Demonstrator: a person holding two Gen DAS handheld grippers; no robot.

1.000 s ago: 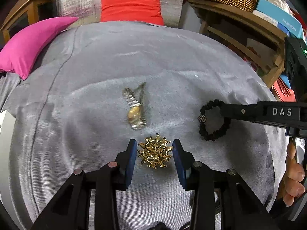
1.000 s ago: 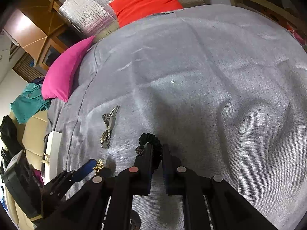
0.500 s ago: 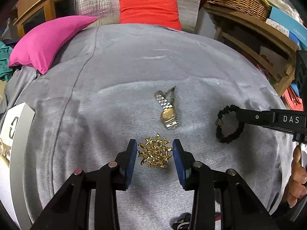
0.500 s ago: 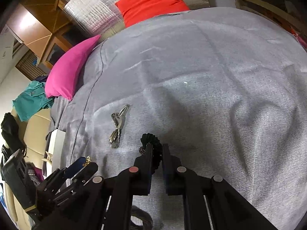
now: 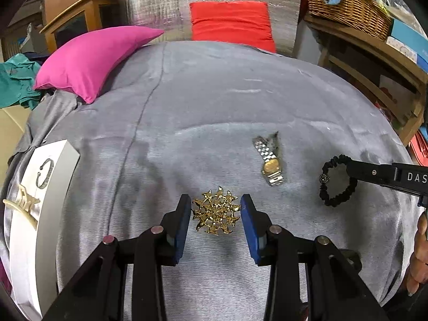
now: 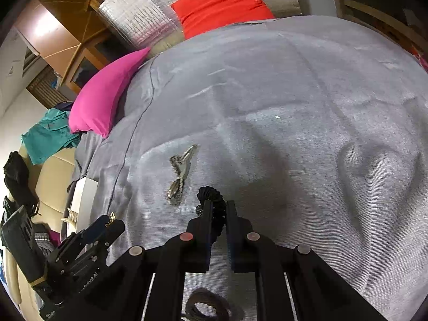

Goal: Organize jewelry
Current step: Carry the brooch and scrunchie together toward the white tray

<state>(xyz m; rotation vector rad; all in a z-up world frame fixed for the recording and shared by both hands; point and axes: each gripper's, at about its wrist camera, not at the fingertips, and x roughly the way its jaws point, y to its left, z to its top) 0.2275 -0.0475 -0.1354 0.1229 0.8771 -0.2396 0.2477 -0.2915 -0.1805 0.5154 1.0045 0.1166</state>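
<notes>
Gold brooch [image 5: 215, 211] clamped in my left gripper [image 5: 216, 211], above the grey bedspread [image 5: 214, 112] near its front edge; my right gripper [image 6: 217, 215] pinches the black bracelet [image 6: 211, 200]; watch [image 5: 270, 163] lies mid-spread.

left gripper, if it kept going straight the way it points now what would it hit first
Probably the grey bedspread just beyond the gold brooch that the left gripper holds. The watch lies off to the right of that line, though depth is unclear.
</notes>
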